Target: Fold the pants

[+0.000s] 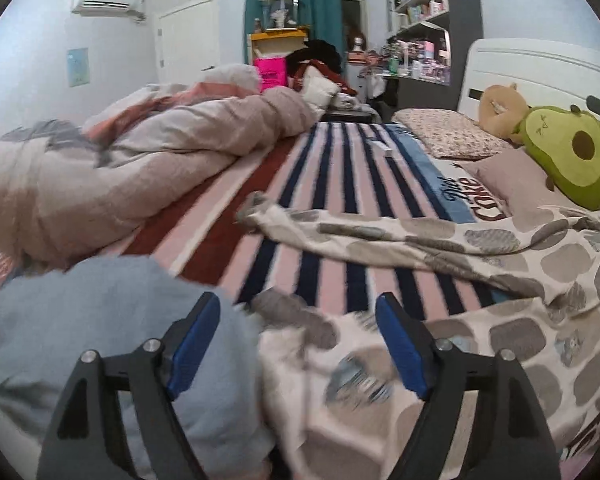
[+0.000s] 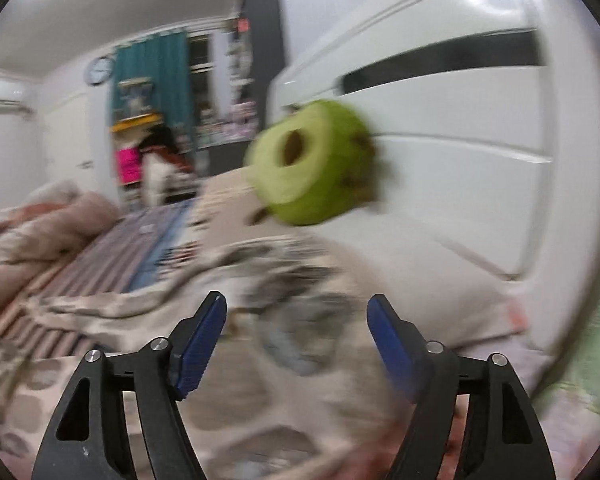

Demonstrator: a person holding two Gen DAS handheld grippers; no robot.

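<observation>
The pants [image 1: 480,300] are cream with grey-brown patches and lie loosely spread on a striped blanket [image 1: 332,208] on the bed. One leg [image 1: 340,228] stretches left across the stripes. My left gripper [image 1: 298,312] is open and empty, low over the near edge of the pants. In the right wrist view the pants [image 2: 260,380] are blurred and lie under and ahead of my right gripper [image 2: 296,312], which is open and empty just above the fabric.
A rumpled duvet [image 1: 148,160] lies on the left of the bed. A grey-blue garment [image 1: 100,352] lies at lower left. An avocado plush [image 1: 572,156] [image 2: 312,164] and pillows [image 1: 452,132] sit by the white headboard [image 2: 460,140]. Shelves and clutter stand behind.
</observation>
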